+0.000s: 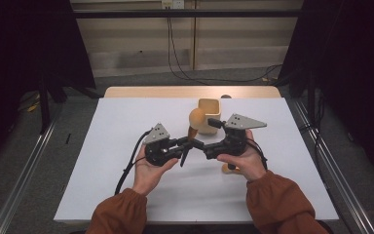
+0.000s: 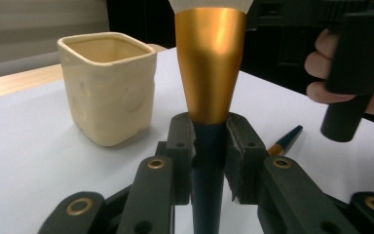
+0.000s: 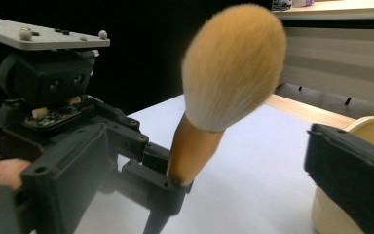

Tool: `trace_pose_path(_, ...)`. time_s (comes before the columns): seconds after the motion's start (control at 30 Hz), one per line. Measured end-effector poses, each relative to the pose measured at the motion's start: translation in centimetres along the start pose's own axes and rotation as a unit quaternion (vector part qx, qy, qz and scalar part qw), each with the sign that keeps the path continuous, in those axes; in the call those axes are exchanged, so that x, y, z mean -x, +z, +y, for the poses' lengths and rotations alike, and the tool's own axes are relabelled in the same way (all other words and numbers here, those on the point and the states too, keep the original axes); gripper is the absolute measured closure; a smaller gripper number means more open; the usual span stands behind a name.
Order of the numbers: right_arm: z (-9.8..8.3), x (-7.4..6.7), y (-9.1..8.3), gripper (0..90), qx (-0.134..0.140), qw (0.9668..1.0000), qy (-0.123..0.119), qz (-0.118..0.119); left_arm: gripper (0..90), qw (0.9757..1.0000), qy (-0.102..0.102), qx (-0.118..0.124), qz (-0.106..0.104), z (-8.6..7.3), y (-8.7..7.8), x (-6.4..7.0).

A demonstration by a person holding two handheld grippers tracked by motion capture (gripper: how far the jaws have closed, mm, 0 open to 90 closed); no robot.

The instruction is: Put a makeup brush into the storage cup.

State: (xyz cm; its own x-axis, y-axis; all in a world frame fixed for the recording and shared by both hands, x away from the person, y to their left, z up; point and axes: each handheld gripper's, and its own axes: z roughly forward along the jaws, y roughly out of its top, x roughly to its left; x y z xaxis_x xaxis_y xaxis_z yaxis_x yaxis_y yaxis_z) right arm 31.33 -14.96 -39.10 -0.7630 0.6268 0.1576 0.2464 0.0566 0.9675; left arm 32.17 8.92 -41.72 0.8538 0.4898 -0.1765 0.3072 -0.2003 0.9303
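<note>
A makeup brush [image 1: 193, 127] with a pale fluffy head [image 3: 233, 63], gold ferrule [image 2: 212, 63] and dark handle stands nearly upright above the white table. My left gripper [image 1: 187, 142] is shut on the dark handle just below the ferrule [image 2: 209, 134]. My right gripper [image 1: 202, 145] faces it from the right, open, close beside the handle and not pressing on it. One of its fingers [image 3: 350, 180] rises at the right edge of the right gripper view. A cream square cup [image 1: 209, 114] stands just behind both grippers, upright and hollow [image 2: 107, 87].
A second brush [image 2: 285, 141] with a dark handle lies on the white table top [image 1: 126, 185] by the right hand [image 1: 238, 161]. A wooden strip [image 1: 190, 91] borders the far edge. Metal rails run along both sides of the table.
</note>
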Motion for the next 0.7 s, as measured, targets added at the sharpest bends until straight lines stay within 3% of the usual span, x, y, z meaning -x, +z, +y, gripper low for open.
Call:
trace_pose_path(0.3, -0.1, -0.2, 1.0, 12.2, -0.007, 0.9999, 0.005, -0.014, 74.5, 1.0, 0.001, -0.001, 0.0, -0.1, 0.0, 0.1)
trace_pose_path(0.43, -0.5, -0.1, 1.2, 27.6, -0.013, 0.9995, 0.02, -0.018, 74.4, 1.0, 0.004, -0.003, 0.0, -0.2, 0.0, 0.2)
trace_pose_path(0.63, -1.0, -0.3, 1.7, 37.8, -0.019, 0.9993, 0.031, -0.01, 74.5, 1.0, 0.006, -0.003, -0.007, -0.3, 0.2, 0.3)
trace_pose_path(0.7, -1.2, -0.3, 1.7, 46.2, -0.022, 0.9992, 0.033, -0.007, 74.5, 0.9999, 0.006, -0.008, -0.007, -0.3, 0.2, 0.2)
